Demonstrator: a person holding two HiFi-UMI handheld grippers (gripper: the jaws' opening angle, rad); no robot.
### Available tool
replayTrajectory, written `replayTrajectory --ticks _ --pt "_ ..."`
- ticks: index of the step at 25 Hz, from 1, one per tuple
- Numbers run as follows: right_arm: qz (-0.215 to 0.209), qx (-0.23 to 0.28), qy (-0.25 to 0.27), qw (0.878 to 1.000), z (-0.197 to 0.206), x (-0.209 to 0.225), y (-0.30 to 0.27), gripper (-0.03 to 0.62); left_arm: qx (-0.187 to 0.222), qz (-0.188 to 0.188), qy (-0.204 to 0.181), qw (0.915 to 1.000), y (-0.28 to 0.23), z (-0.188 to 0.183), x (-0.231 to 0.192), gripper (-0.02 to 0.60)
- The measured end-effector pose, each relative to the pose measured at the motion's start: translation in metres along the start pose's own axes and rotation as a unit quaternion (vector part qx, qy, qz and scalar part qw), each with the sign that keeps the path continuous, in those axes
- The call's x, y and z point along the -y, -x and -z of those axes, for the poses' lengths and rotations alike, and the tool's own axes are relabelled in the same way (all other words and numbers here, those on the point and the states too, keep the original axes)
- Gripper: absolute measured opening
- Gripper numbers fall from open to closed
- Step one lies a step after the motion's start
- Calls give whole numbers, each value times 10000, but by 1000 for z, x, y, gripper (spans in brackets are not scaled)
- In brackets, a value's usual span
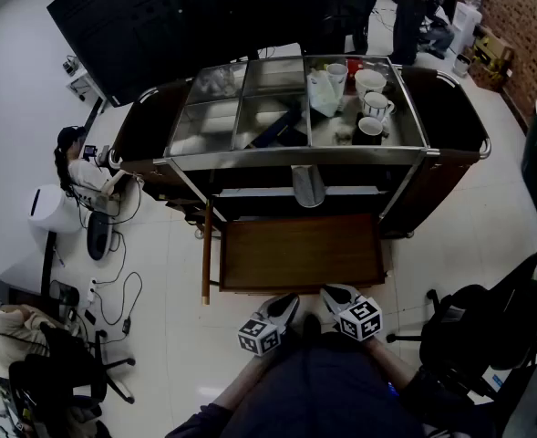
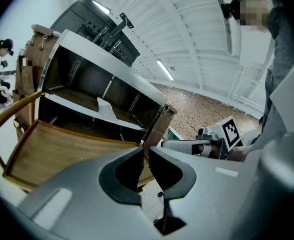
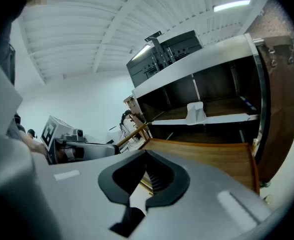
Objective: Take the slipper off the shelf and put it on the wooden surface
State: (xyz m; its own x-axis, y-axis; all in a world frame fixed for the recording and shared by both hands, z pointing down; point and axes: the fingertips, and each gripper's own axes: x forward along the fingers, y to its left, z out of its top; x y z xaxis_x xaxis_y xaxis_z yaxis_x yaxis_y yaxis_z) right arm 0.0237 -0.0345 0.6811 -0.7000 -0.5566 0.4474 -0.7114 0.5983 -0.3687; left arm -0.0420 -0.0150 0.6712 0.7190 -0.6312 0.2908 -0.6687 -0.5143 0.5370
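A pale grey slipper lies on the cart's shelf, under the steel top, with its toe hanging over the front edge. It shows too in the left gripper view as the slipper and in the right gripper view as the slipper. Below and in front of it lies the wooden surface, bare. My left gripper and right gripper hover side by side just short of the wood's near edge. The right gripper is shut and empty. The left gripper holds nothing, its tips a thin slit apart.
The cart's steel top carries white cups and a plastic bag. A wooden rail runs along the wood's left side. A seated person and cables lie left; office chairs stand right.
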Motion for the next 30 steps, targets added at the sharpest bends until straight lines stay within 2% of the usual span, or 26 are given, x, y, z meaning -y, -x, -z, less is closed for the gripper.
replayTrajectory --ticks 1,2,3,4,10,15,22,25,30 --pt "23 8 33 10000 -3 4 -6 2 25 -13 -13 10000 0 -2 -5 60" --pt "43 14 68 10000 -6 8 -12 31 48 -25 -25 10000 0 -5 -9 66" --pt "56 16 108 9999 -10 12 -18 89 67 -31 -35 10000 0 -7 -13 72" --pt "61 18 157 9999 -14 16 -24 95 82 -30 -40 10000 0 -9 -15 84" --pt "169 12 600 9981 -45 55 -61 95 115 -13 -81 9999 5 -12 -16 91" --pt "602 30 873 9944 -84 117 -109 98 164 -88 14 9998 14 -14 -22 91" --pt "1188 -134 1382 9832 -145 202 -194 107 308 -336 220 9987 32 -20 -37 89" --pt "1321 -316 1494 9794 -157 226 -224 112 338 -446 280 9980 38 -22 -43 89" --pt "1464 -663 1759 9712 -161 242 -254 110 350 -613 343 9969 45 -22 -52 89"
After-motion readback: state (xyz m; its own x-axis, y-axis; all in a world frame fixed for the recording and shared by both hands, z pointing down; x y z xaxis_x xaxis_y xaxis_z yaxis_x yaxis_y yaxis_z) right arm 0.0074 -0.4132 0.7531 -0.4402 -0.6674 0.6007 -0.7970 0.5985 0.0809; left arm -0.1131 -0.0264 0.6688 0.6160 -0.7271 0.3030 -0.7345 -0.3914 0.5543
